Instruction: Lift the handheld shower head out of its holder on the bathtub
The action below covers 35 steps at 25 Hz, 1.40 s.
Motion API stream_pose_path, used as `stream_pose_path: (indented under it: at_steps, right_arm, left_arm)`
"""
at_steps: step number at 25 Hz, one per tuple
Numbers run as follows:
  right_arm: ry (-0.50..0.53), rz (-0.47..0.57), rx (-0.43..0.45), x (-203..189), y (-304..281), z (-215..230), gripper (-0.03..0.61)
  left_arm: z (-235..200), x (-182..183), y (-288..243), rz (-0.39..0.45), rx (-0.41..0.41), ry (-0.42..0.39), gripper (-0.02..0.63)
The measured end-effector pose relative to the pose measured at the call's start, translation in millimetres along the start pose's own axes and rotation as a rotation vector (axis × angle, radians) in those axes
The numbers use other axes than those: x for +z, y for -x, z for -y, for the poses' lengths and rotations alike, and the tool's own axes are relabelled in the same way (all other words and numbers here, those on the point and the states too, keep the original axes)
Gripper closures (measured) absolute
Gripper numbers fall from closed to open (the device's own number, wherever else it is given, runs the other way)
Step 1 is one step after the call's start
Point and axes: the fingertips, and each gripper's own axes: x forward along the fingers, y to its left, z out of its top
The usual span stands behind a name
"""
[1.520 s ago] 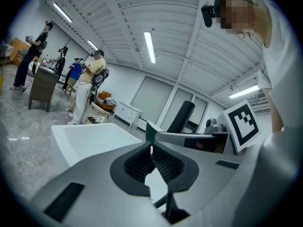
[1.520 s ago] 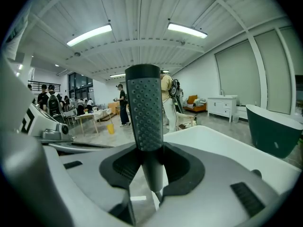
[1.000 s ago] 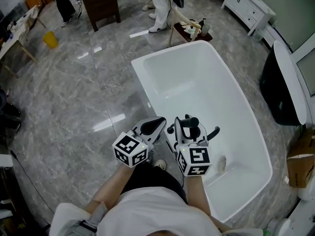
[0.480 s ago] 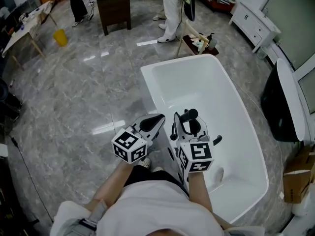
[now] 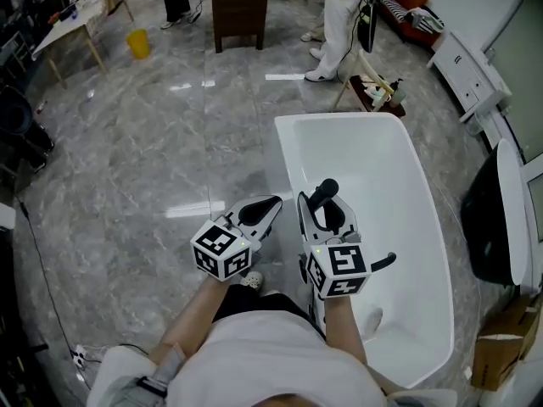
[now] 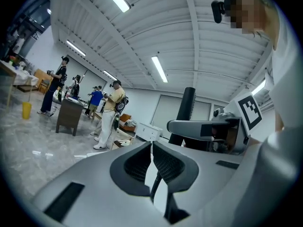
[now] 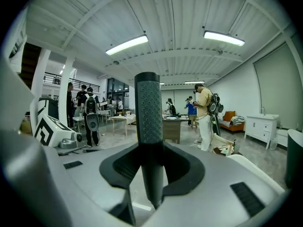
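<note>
The shower head (image 7: pixel 147 117), a dark, dimpled, round stem, is standing upright in the right gripper (image 7: pixel 150 174), whose jaws are clamping its lower end over the rim of the smooth white tub (image 5: pixel 373 155). The left gripper (image 6: pixel 151 157) is hanging just beside it, jaws together on nothing. Past the tub, people (image 7: pixel 204 112) are standing near a dark wooden desk (image 5: pixel 240 7) on glossy grey marble floor (image 5: pixel 144 142).
</note>
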Motion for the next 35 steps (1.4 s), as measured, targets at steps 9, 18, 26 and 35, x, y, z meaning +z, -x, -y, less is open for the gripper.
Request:
stream_pose_path:
  at_steps: [9, 18, 26, 35]
  right_arm:
    - [0.037, 0.007, 0.168, 8.4, -38.4, -67.3, 0.44]
    - [0.082, 0.01, 0.344, 9.3, -63.0, -142.4, 0.441]
    - [0.128, -0.009, 0.496, 3.4, -72.3, -205.4, 0.442]
    - [0.16, -0.018, 0.685, 3.3, -76.9, -272.5, 0.442]
  left_arm:
    - [-39.5, 7.4, 60.5, 0.044, 0.158, 0.009, 0.594]
    - [-67.8, 4.8, 127.7, 0.088, 0.331, 0.028, 0.594]
    - [-87.6, 0.8, 185.2, 0.163, 0.477, 0.075, 0.594]
    - [-103.3, 0.4, 244.5, 0.232, 0.65, 0.098, 0.594]
